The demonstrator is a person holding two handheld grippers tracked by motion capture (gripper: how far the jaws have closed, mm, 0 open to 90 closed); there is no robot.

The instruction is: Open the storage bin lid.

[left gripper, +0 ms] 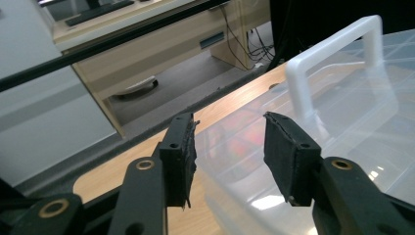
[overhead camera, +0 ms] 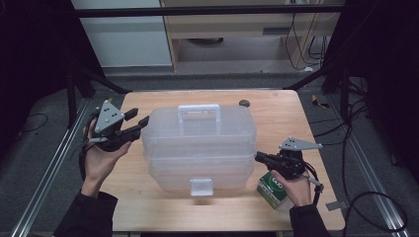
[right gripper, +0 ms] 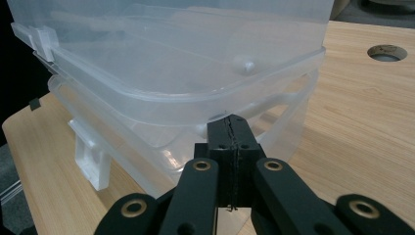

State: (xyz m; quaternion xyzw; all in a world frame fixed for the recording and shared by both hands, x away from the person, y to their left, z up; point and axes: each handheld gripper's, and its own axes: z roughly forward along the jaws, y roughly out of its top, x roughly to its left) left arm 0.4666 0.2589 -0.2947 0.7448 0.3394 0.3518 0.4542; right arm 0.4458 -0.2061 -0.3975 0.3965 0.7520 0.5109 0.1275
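Flanking the clear plastic storage box (overhead camera: 200, 145) that sits mid-table (overhead camera: 276, 121), the 2 tongs look set to work on it, probably opening or lifting it. The left tongs (overhead camera: 141, 121) stand apart at the box's upper left corner, the lid edge showing between their pads in the left gripper view, nothing gripped yet. The right tongs (overhead camera: 259, 157) are pressed together, empty, with their tip against the box's right side where the upper tier overhangs the lower one. A white handle (overhead camera: 198, 116) lies on the lid and a front latch (overhead camera: 201, 186) hangs down. A green carton (overhead camera: 272, 191) stands beneath the right hand (overhead camera: 296, 190). Next, I judge, the left tongs must close on the lid rim while the right steadies or pries.
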